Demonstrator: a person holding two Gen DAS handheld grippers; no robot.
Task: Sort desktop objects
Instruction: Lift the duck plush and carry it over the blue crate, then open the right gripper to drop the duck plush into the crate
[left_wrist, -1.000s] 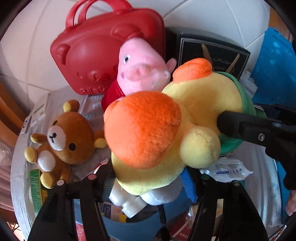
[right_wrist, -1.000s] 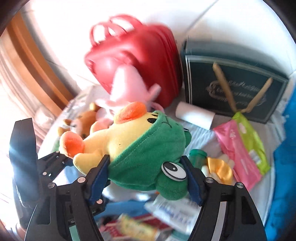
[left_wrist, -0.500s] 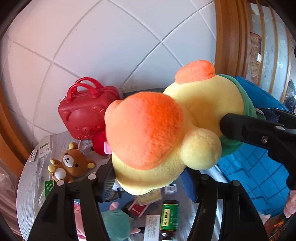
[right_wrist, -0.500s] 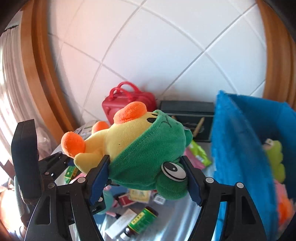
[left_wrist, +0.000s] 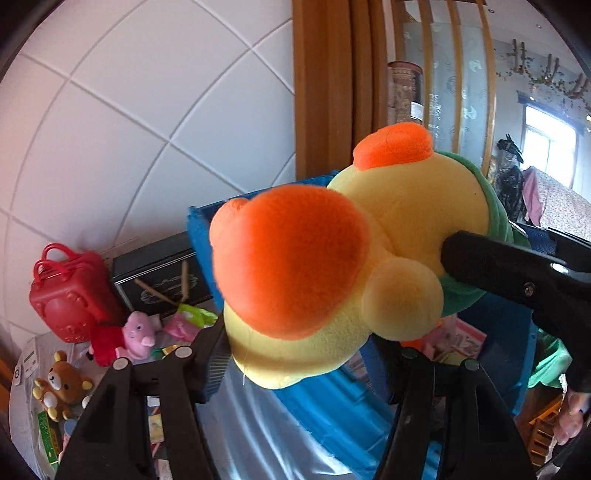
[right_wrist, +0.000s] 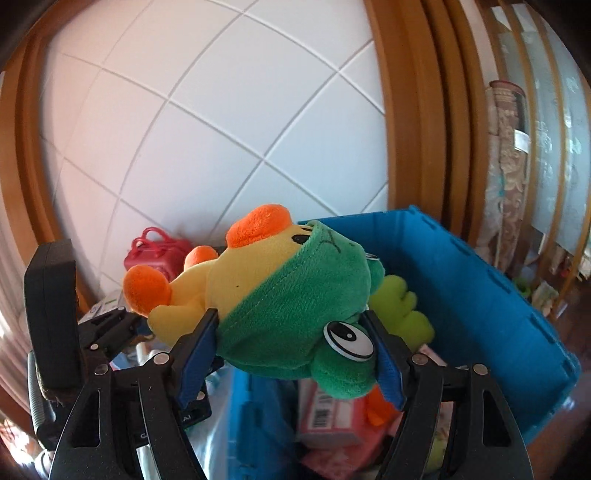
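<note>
Both grippers carry one plush duck (left_wrist: 325, 280) with a yellow body, orange feet and a green frog hood (right_wrist: 295, 314). My left gripper (left_wrist: 310, 354) is shut on its yellow rear end. My right gripper (right_wrist: 295, 343) is shut on the green hooded head, blue pads pressing both sides. The toy hangs in the air over the near wall of a blue bin (right_wrist: 476, 295), which holds a light green plush (right_wrist: 402, 306) and pink packets (right_wrist: 332, 417). The other gripper shows in each view, at the right edge of the left wrist view and the left edge of the right wrist view.
Back on the table lie a red bear-shaped case (left_wrist: 66, 291), a dark gift bag (left_wrist: 162, 277), a pink pig plush (left_wrist: 129, 336), a brown bear plush (left_wrist: 62, 387) and small boxes. A white tiled wall and wooden frame stand behind. A hand (left_wrist: 572, 417) shows at right.
Both grippers have lifted the duck up off the cluttered table and swung it rightwards over the blue bin. The table toys have shrunk to the lower left; the grip looks unchanged.
</note>
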